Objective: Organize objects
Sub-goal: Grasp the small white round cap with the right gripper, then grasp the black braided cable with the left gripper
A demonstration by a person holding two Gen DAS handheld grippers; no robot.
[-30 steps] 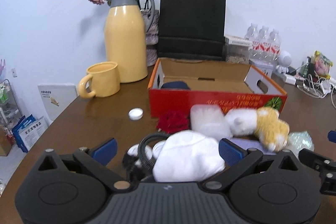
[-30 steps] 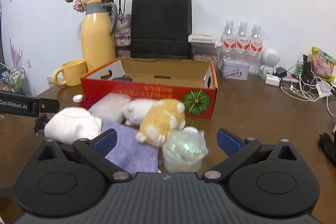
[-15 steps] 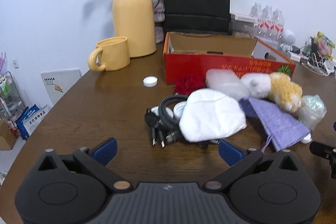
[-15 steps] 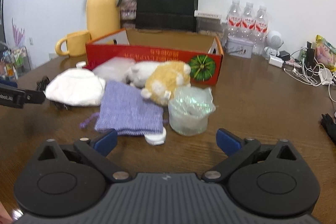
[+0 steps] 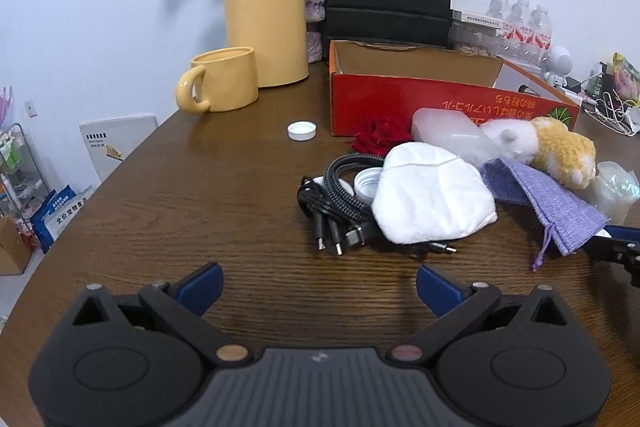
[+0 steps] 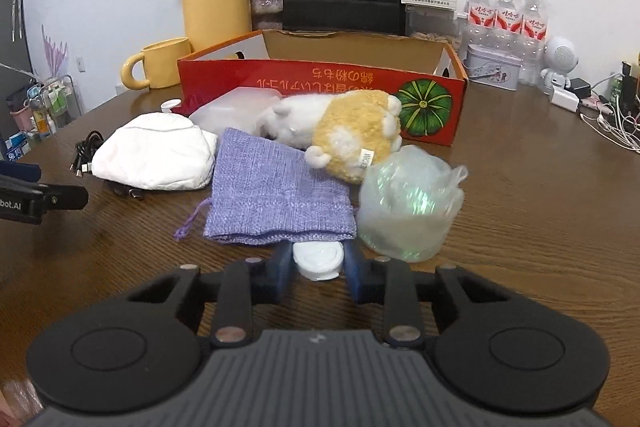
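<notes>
Overall progress: barely begun, judging by how nearly everything lies loose on the bench (image 6: pixel 540 211).
Right gripper (image 6: pixel 319 259): jaws clenched on a small white case (image 6: pixel 319 258), gripped at its near end, low over the bench.
White case position: between the jaws, tucked partly under the near edge of the purple pouch (image 6: pixel 272 187).
Left gripper (image 5: pixel 319 287): jaws released and spread wide, nothing between them, bare bench ahead.
Ahead of left jaws: black cables (image 5: pixel 336 203) and a white mask (image 5: pixel 432 203), the mask lying over the cable ends.
Beyond right jaws: purple pouch, then plush toy (image 6: pixel 344 135) resting on its far edge; a clear bag (image 6: pixel 408 203) just right of the jaws.
Further back: a frosted plastic box (image 6: pixel 232 109) and something red (image 5: pixel 382 139), against the front wall of the red box (image 6: pixel 320 79).
Red box: likely destination, well beyond both jaws; interior mostly hidden, contents impossible to tell.
Done: first item grasped only.
Left: carrying the case over, then pouch, toy, bag, mask, cables, bottle cap (image 5: pixel 301 130).
</notes>
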